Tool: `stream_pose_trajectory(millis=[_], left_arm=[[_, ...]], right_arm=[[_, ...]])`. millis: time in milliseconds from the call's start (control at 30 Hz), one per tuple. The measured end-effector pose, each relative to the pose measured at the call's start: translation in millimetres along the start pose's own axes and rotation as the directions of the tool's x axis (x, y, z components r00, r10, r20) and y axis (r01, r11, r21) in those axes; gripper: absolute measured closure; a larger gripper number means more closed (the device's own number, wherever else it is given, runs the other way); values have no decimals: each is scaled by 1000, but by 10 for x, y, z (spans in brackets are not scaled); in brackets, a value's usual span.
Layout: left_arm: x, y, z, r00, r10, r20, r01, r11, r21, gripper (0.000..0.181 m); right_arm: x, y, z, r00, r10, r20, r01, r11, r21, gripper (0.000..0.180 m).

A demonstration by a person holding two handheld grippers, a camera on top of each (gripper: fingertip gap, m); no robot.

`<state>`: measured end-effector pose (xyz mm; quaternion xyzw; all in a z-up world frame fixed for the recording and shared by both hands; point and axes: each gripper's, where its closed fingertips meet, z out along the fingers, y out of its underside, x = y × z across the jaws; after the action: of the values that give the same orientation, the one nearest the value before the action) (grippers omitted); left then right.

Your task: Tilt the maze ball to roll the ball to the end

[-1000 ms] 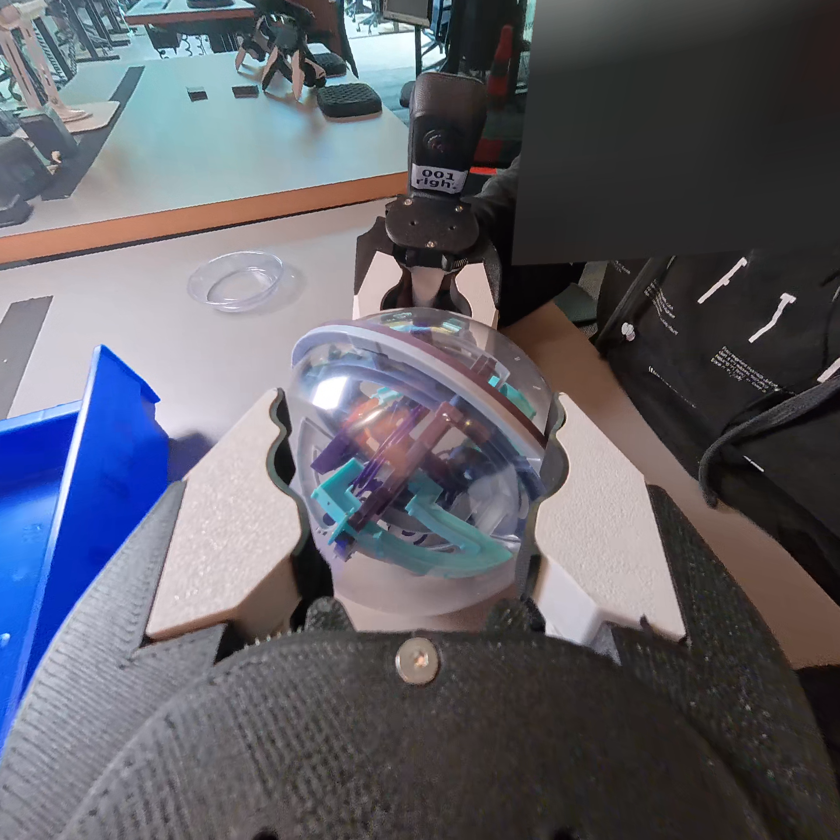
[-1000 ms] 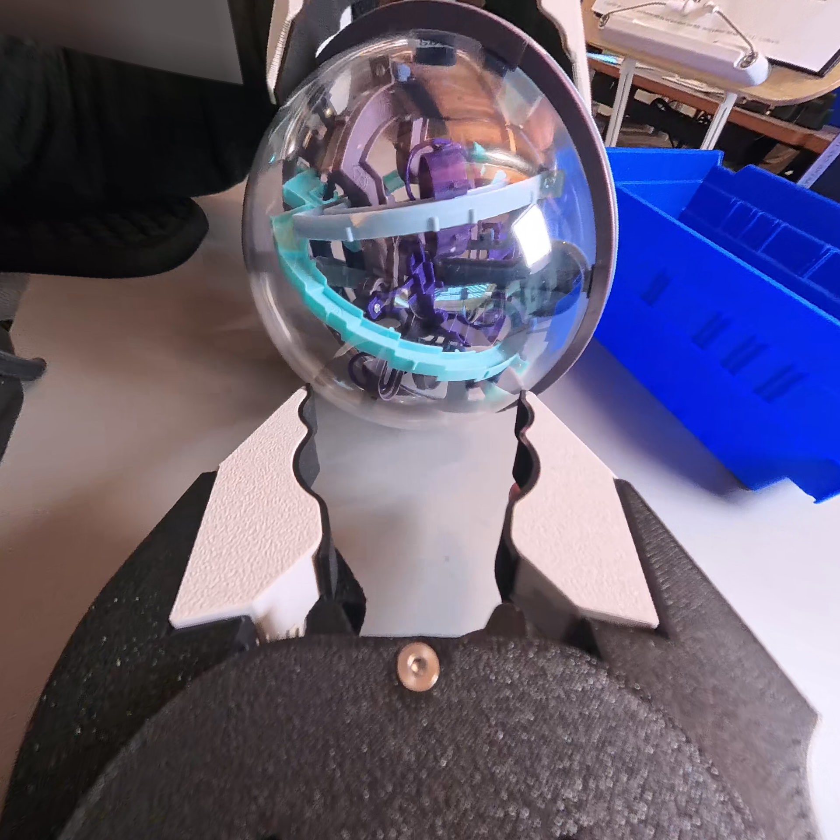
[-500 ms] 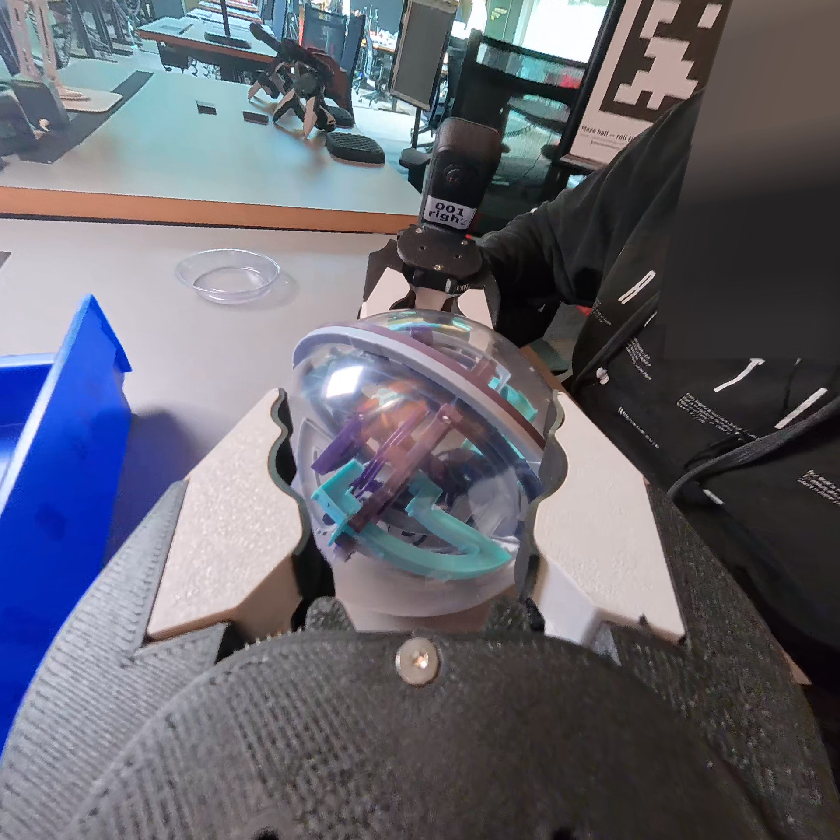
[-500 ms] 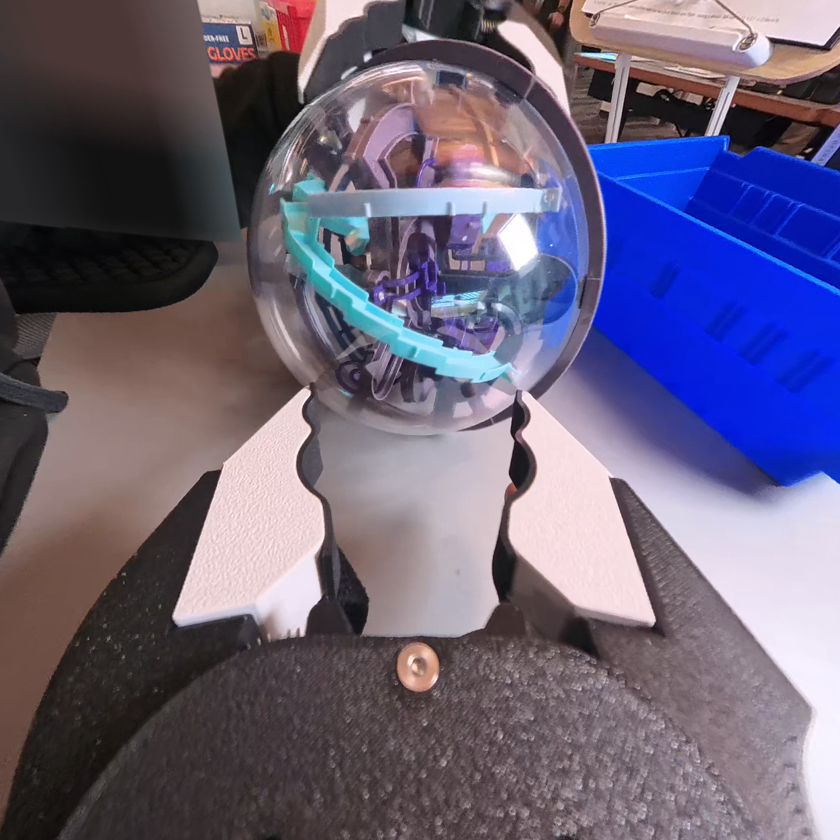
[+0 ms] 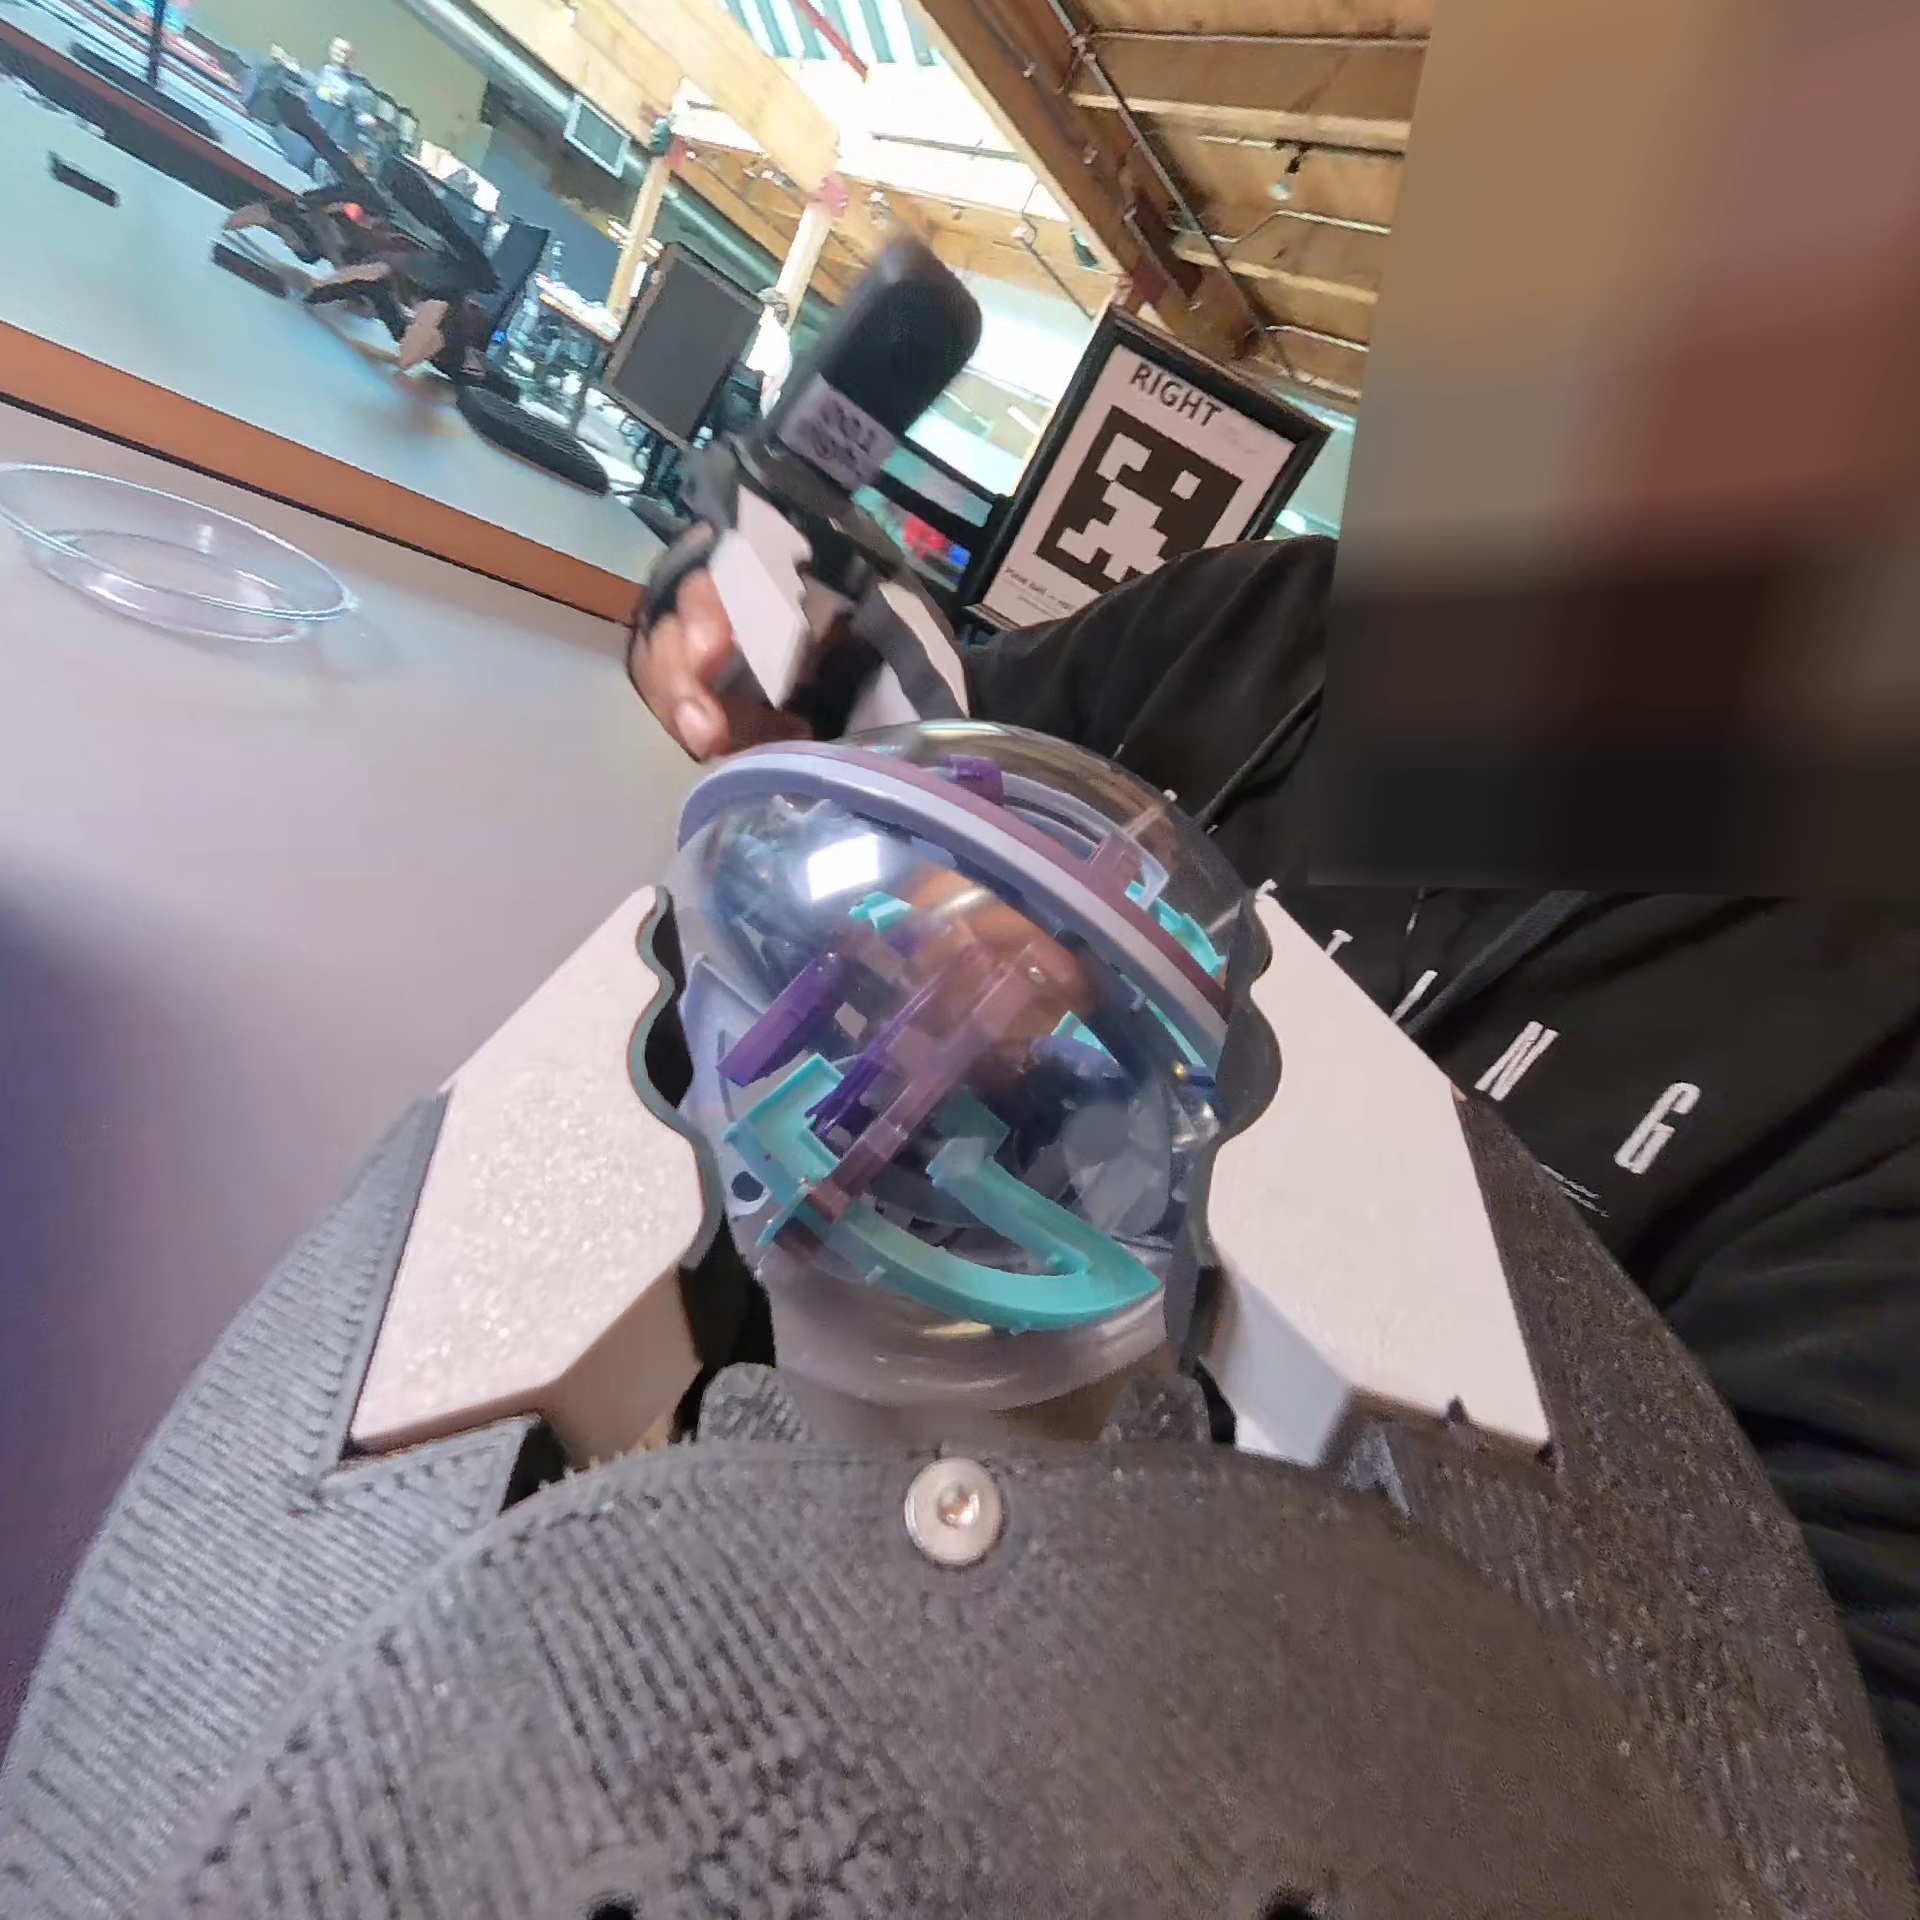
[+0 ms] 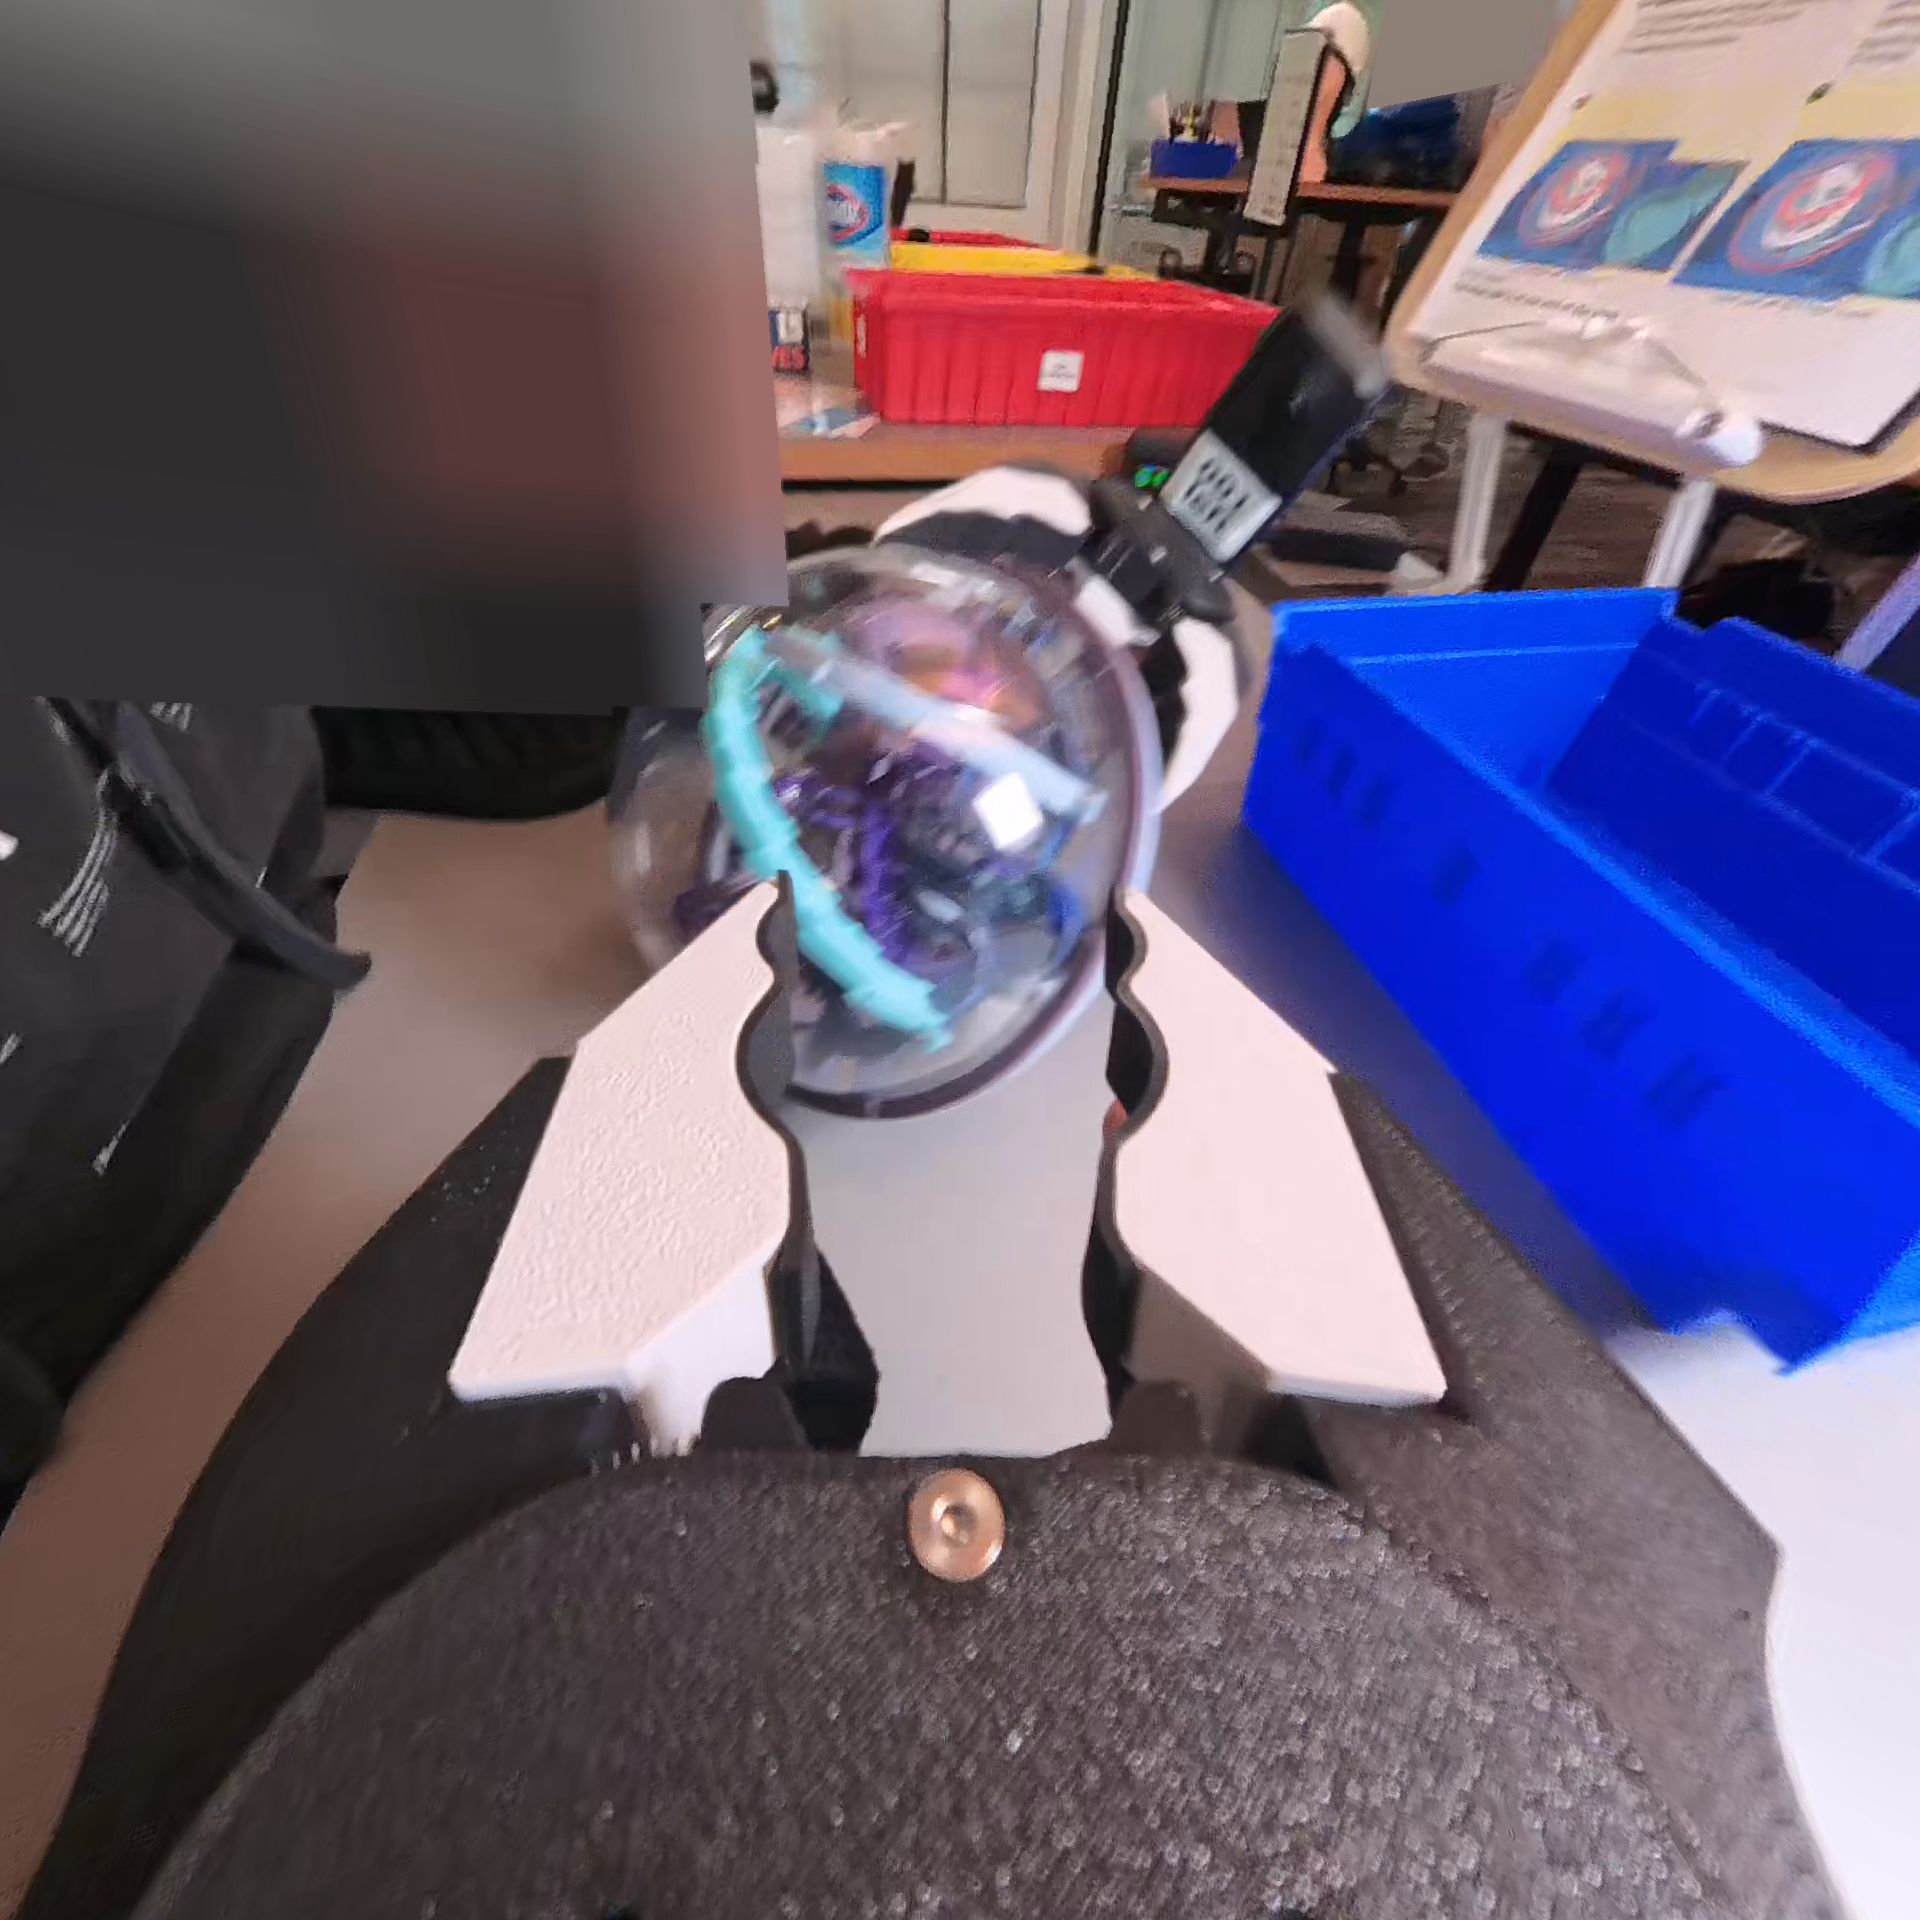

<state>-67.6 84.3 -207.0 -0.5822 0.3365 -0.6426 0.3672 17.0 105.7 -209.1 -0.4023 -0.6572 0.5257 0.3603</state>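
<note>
Your left gripper (image 5: pixel 951 1049) jaws clench the maze ball (image 5: pixel 951 1070); your right gripper (image 6: pixel 951 977) jaws stand released, its tips beside the ball. The bin (image 6: pixel 1579 894) crowds 2 o'clock; the inner ball is hidden.

Both feeds bright, daylight-level. On my left feed, skylights in the timber ceiling (image 5: pixel 935 135) beyond the left tongs (image 5: pixel 951 1039) look blown out. The maze ball (image 5: pixel 951 1081) between those tongs is fairly sharp, with a white square glare patch on its upper shell. Far-left edge smears into a purple-grey haze; the right tongs (image 5: pixel 831 613) beyond the ball are motion-blurred. Straight lines bow near the frame edges, typical wide-angle.

Right feed is softer overall: the ball (image 6: pixel 914 831) ahead of my right tongs (image 6: pixel 951 997) is streaked with motion blur, one small bright glint on it. The blue bin (image 6: pixel 1558 935) to their right casts a faint shadow on the tabletop (image 6: pixel 1849 1455). Background out of focus.
</note>
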Motion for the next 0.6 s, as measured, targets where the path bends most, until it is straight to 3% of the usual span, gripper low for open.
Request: stream_pose_trajectory(millis=[133,233,333,500,600], left_arm=[[-16,-2,85,996,-36,-83,36,999,-7,78],[-28,-10,161,991,-47,-126,44,999,-24,81],[-71,-50,193,989,-53,-135,53,999,-8,83],[-171,-162,136,999,-42,4,41,998,39,76],[-149,-369,-36,979,19,204,-40,994,100,74]], right_arm=[[432,-142,50,996,83,32,-82,996,-41,130],[503,-110,234,955,229,190,-212,971,-108,129],[419,-54,329,847,383,368,-337,923,-184,138],[396,108,405,748,512,421,-452,859,-241,174],[360,223,391,743,535,401,-476,845,-245,174]])
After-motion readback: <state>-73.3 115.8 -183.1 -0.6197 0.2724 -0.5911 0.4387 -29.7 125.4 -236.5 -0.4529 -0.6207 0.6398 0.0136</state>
